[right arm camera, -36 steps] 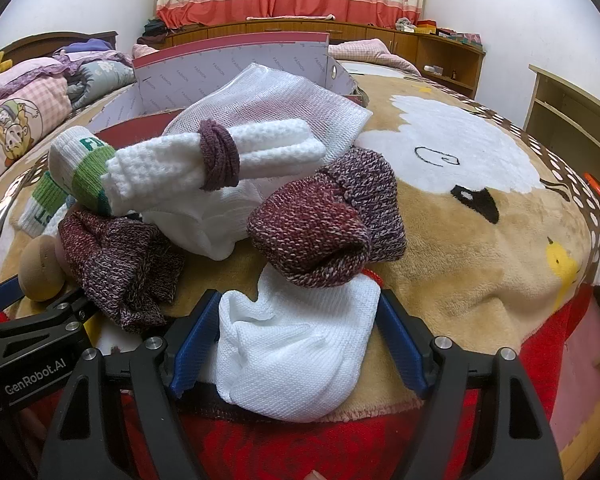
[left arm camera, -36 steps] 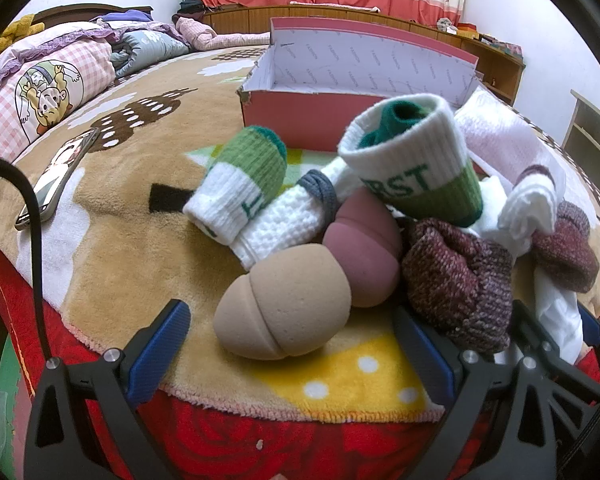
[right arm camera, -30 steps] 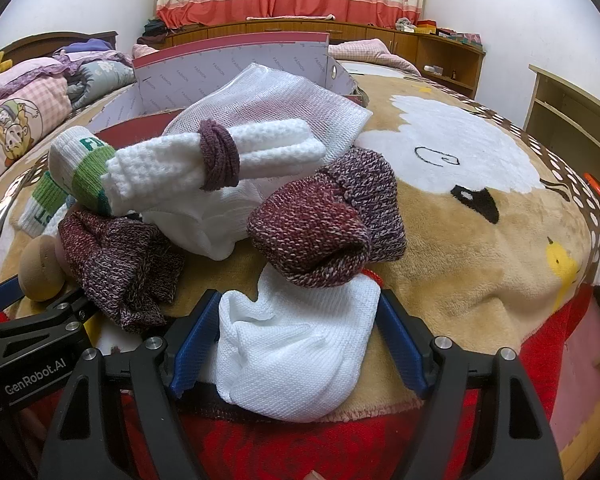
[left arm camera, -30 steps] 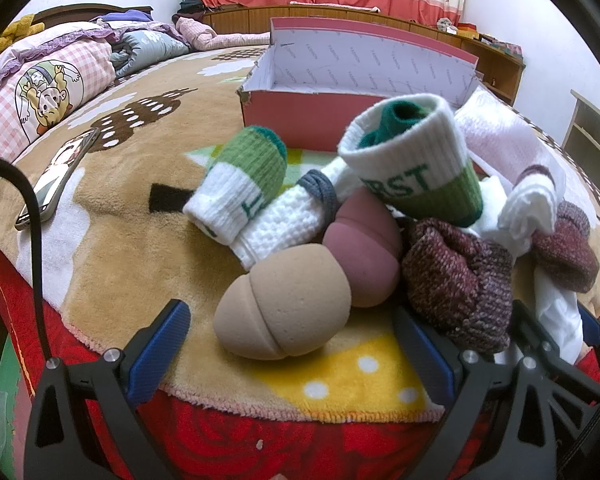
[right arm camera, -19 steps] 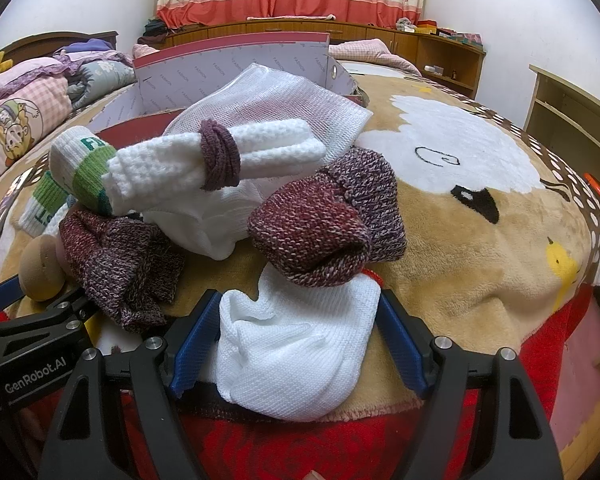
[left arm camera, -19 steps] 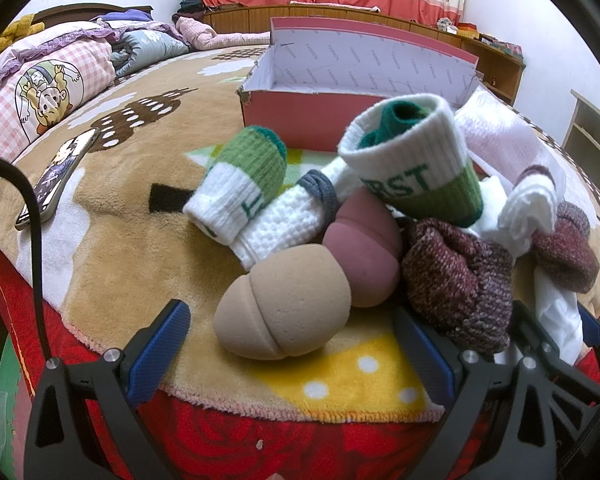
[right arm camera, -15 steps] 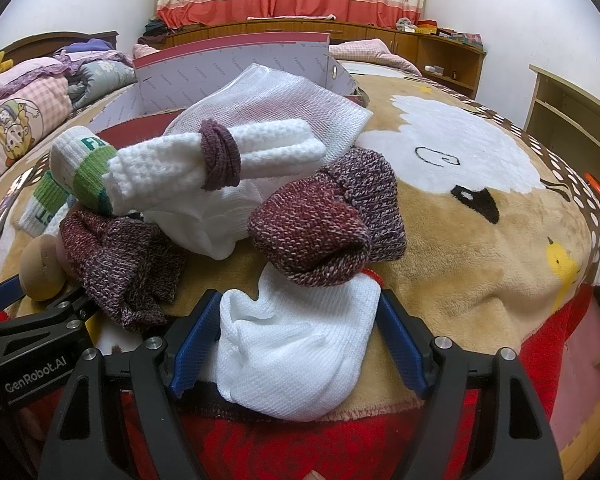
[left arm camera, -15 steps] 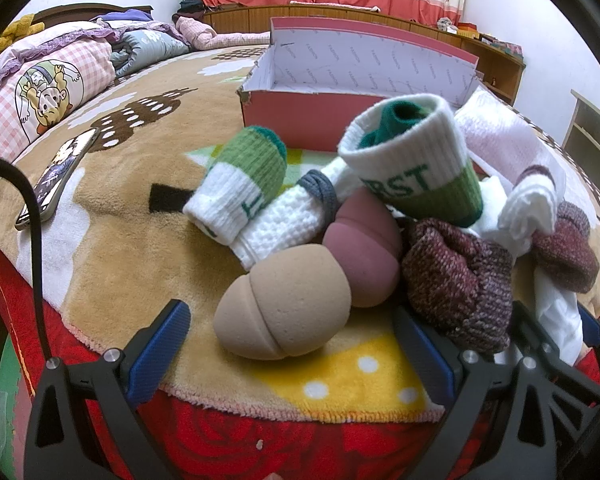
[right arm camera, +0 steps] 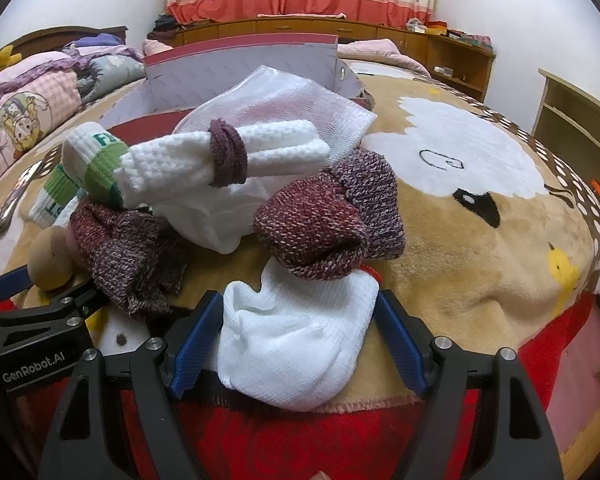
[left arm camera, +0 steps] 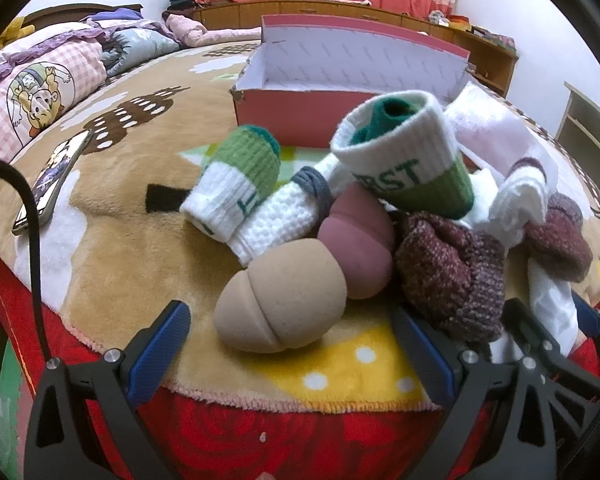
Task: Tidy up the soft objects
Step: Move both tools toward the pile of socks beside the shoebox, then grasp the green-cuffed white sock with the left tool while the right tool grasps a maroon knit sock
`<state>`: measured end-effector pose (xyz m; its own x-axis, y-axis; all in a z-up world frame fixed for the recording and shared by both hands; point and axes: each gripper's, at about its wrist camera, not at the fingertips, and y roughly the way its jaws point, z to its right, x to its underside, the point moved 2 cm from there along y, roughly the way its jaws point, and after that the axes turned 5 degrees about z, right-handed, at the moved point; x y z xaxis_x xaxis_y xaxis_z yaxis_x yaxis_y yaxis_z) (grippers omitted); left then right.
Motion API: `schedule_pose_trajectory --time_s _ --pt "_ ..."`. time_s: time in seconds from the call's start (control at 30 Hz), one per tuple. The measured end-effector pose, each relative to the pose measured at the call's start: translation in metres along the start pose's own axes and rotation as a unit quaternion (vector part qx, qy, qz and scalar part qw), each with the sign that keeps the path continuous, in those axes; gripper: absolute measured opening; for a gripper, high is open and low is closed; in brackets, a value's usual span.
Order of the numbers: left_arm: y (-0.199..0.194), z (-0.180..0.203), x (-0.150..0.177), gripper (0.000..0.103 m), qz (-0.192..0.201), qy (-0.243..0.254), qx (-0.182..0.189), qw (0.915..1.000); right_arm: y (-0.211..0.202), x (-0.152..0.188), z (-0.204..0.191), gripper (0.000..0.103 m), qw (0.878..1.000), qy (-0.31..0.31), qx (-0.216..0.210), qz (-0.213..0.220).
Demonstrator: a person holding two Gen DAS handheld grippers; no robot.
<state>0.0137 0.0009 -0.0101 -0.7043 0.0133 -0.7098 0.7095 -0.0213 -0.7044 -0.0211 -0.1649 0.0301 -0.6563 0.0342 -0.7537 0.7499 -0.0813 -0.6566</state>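
Left wrist view: left tool (left arm camera: 290,340) was spread wide, holding nothing. Tan sponge (left arm camera: 280,295) lay on the blanket (left arm camera: 112,248) dead ahead at 12 o'clock, just past the fingertips and between their lines, touching neither pad. Its long axis ran roughly 8 to 2 o'clock, so the fingers would close across its length rather than its narrow side. Pink sponge (left arm camera: 358,246) touched it at 1 o'clock. Maroon knit sock (left arm camera: 452,276) sat at 2 o'clock, just beside the right finger. Green-and-white sock rolls (left arm camera: 236,184) and the "RST" cuff roll (left arm camera: 404,164) lay behind them, near the open pink box (left arm camera: 300,110) at 12 o'clock far. Phone (left arm camera: 52,184) at 10 o'clock, well apart.

Right wrist view: right tool (right arm camera: 300,332) was open, with the white sock (right arm camera: 296,336) bracketed between both blue pads; left pad looked to be touching the fabric, right pad beside it. Not clamped from what shows. Sock's long axis ran about 7 to 1 o'clock, nearly along the fingers. Second maroon sock (right arm camera: 328,224) overlapped its far edge at 12 o'clock. Box wall (right arm camera: 240,68) beyond.

My read: the right hand was nearer a grasp, needing only to close; box lay at 11 o'clock for it.
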Motion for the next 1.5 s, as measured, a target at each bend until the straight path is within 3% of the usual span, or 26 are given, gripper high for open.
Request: schedule_pose_trajectory --time_s 0.6,1.5 --pt "-0.027 0.007 0.003 0.103 0.004 0.049 0.039 0.9980 -0.018 -0.006 0.010 0.079 0.999 -0.010 -0.028 0.023" --pt "-0.034 -0.014 -0.002 0.102 0.006 0.030 0.044 0.9986 -0.027 -0.009 0.018 0.079 0.998 -0.006 -0.050 0.025"
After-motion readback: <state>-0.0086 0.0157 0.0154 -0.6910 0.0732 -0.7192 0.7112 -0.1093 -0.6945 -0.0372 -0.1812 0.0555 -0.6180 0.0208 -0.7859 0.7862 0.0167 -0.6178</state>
